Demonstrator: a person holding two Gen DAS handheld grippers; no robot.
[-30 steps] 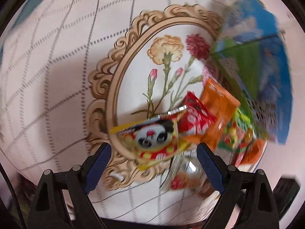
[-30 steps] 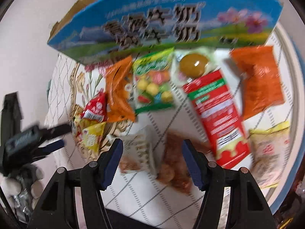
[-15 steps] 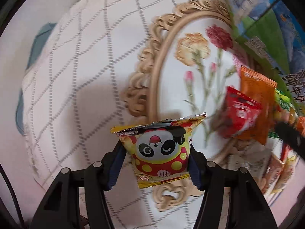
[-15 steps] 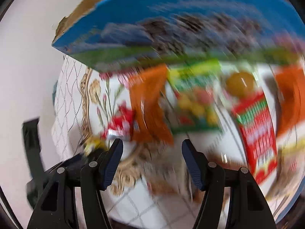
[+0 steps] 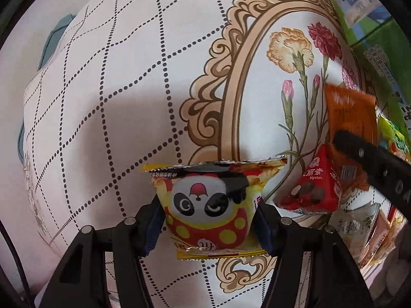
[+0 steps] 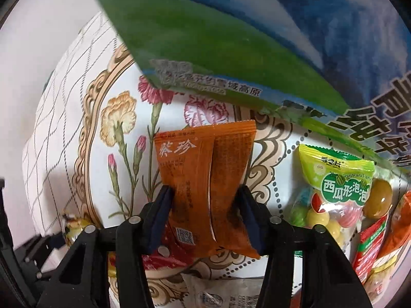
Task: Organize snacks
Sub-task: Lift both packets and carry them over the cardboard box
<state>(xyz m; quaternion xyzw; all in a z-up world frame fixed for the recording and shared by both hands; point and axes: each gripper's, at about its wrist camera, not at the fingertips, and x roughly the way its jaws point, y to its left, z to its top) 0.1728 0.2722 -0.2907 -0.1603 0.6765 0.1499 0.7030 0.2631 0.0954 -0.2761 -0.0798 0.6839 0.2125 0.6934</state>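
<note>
Two wrist fisheyes, both facing down, close over the tablecloth [image 5: 108, 82].
Both share the flower print [image 5: 290, 46] [image 6: 118, 115], orange packet [image 5: 349, 113] [image 6: 203, 179] and box [image 5: 380, 38] [image 6: 231, 38].

On the tablecloth [image 5: 108, 82], the panda snack packet [image 5: 209, 205] sits between the left gripper's [image 5: 208, 227] pads, over the printed frame's [image 5: 228, 82] edge. To its right lie a triangular chocolate packet [image 5: 314, 190] and, behind that, the long sachet [image 6: 205, 187], which sits between the right gripper's [image 6: 205, 220] pads. Right of the sachet lies the gum bag [image 6: 331, 192]; the milk carton box [image 6: 244, 38] stands behind both
</note>
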